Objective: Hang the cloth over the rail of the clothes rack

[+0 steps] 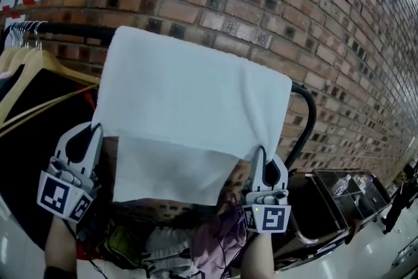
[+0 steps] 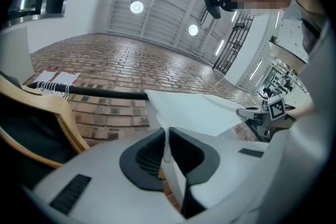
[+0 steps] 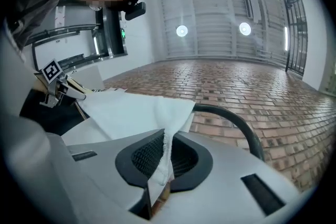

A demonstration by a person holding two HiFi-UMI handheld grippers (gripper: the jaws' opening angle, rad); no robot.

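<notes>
The white cloth (image 1: 196, 101) is draped over the black rail (image 1: 308, 115) of the clothes rack. Its fold sits on the rail and two layers hang below it, and the nearer layer ends higher than the other.

The left gripper (image 1: 90, 134) is below the rail, at the nearer layer's lower left corner. In the left gripper view its fingers (image 2: 143, 156) are almost together and pinch a thin edge of the cloth between the pads.

The right gripper (image 1: 262, 155) is below the rail, at the nearer layer's lower right corner. In the right gripper view its fingers (image 3: 148, 156) are likewise closed to a narrow gap, with a frayed edge of the cloth clamped between them. Both grippers point up toward the rail.

Wooden hangers (image 1: 36, 68) hang on the rail to the left of the cloth. A brick wall (image 1: 313, 16) stands behind the rail. A heap of garments (image 1: 202, 248) lies beneath the rail.
</notes>
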